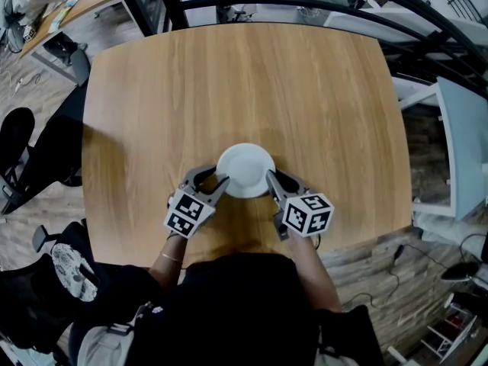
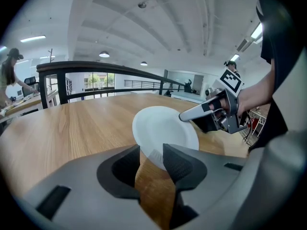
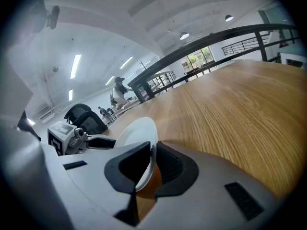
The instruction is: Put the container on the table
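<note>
- Nearest, at 6 o'clock in the head view, is the person's dark-clothed torso, with both forearms reaching forward.
- Just past it, a shallow white container sits toward the 6 o'clock edge of a bare wooden surface.
- At the container's 8 o'clock, the left hand-held gripper has its jaws partly apart. The rim lies between them and wood shows through the gap, so nothing is pinched.
- At its 4 o'clock, the right hand-held gripper is closed narrow and clamps the thin rim.
- Inside the container there is only plain white; it is empty.
- The step looks like the set-down. Whether the base fully rests on the wood I cannot tell.
- Next, probably: settle the container flat, loosen the right jaws, then draw both grippers back toward 6 o'clock without dragging the rim.
</note>
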